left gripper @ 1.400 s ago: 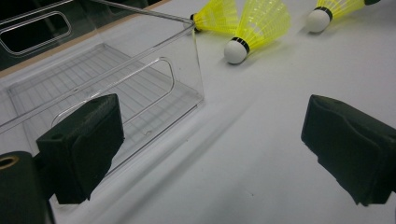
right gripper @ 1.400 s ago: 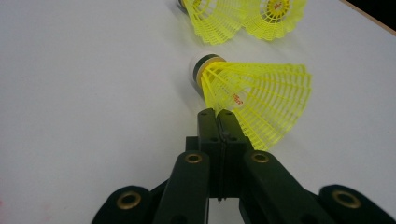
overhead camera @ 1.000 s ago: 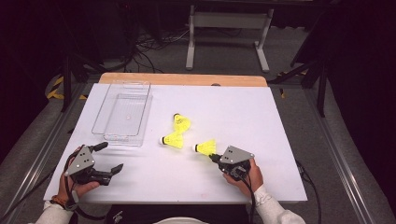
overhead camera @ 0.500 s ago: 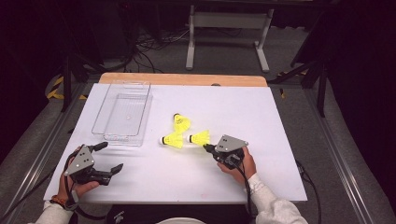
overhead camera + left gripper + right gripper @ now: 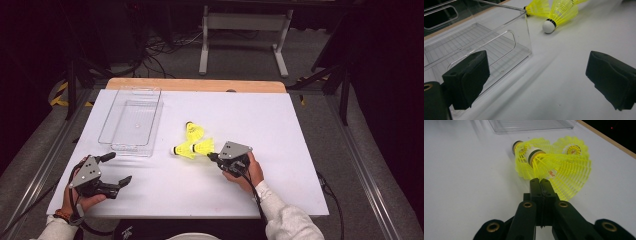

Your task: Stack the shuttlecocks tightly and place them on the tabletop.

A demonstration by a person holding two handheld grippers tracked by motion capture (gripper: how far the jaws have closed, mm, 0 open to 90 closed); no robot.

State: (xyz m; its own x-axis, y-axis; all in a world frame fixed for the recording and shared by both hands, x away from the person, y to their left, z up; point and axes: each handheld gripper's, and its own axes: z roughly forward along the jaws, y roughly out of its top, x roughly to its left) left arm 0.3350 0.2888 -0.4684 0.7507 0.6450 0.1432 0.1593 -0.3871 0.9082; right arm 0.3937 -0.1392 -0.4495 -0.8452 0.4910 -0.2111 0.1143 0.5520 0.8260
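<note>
- The right gripper (image 5: 540,181) has its two black jaws pressed flat together, and they pinch the thin edge of a yellow shuttlecock's skirt (image 5: 564,173).
- That held shuttlecock (image 5: 204,147) sticks straight out past the jaw tips, with its white cork end (image 5: 533,153) pointing away from the hand.
- Two more yellow shuttlecocks lie just beyond it: one (image 5: 184,150) touching it on the side nearer the tray, and one (image 5: 194,131) a bit farther back.
- The clear plastic tray (image 5: 112,141) sits farther out the same way, toward the person's left and a little back on the white table (image 5: 300,150).
- So the tray lies nearly in line with the way the held shuttlecock points, and I think it should go there, past the two others.
- The left gripper (image 5: 117,170) rests near the tray's front corner with its jaws wide apart and nothing between them.
- The left hand is nearer the tray, but the right hand has the shuttlecock.
</note>
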